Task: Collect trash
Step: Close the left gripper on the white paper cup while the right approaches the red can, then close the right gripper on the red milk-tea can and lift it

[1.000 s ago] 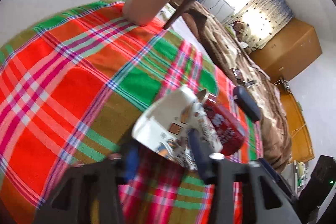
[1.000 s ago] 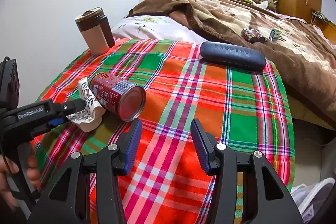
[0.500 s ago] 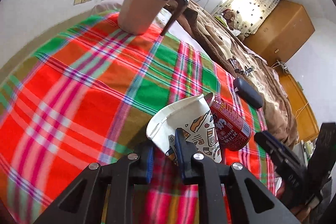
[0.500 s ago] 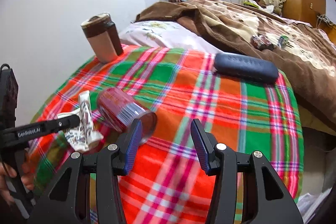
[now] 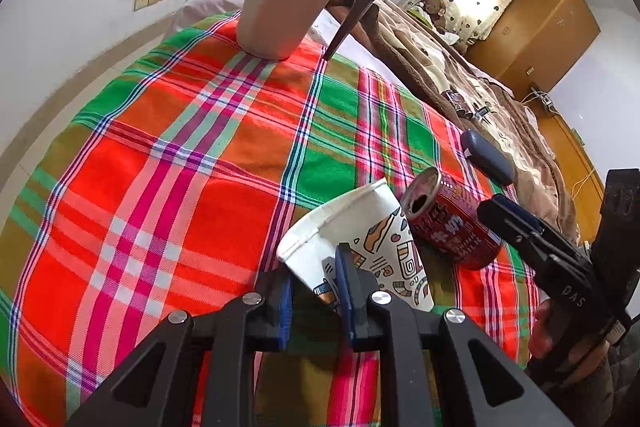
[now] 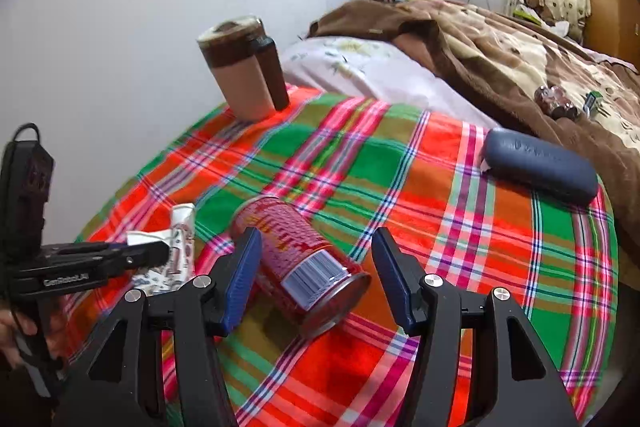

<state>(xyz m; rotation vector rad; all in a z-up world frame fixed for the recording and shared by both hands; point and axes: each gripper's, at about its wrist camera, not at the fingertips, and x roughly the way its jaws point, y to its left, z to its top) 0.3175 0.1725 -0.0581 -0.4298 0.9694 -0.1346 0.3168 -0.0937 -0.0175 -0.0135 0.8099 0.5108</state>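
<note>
- Left hand-held gripper (image 5: 313, 293): black frame, blue pads, nearest the left wrist camera. Clenched on the wall of the white printed paper cup (image 5: 360, 239); one pad sits outside the cup, the other inside its mouth. In the right wrist view it enters from the left edge, with fingers of the person's hand (image 6: 14, 331) on its handle.
- White printed paper cup: squashed, tipped on its side over the plaid cloth, its side just beside the top of the red can.
- Right hand-held gripper (image 6: 316, 279): black frame, blue pads. Its jaws are opening and stand wide to either side of the red can's base end; neither pad presses on the can.
- Red metal drink can (image 6: 298, 255): lying on its side on the cloth, barcode end toward the right wrist camera, opened top toward the cup.
- Red, green and orange plaid cloth (image 6: 400, 163): covers the worktop under all items listed above.
- Dark blue oblong case (image 6: 540, 167): lies flat on the far right part of the cloth, well apart from the can.
- Beige tumbler with brown lid and handle (image 6: 240, 71): upright at the far left corner of the cloth.
- Brown blanket (image 6: 500, 43): rumpled over a bed beyond the worktop, small items resting on it.
</note>
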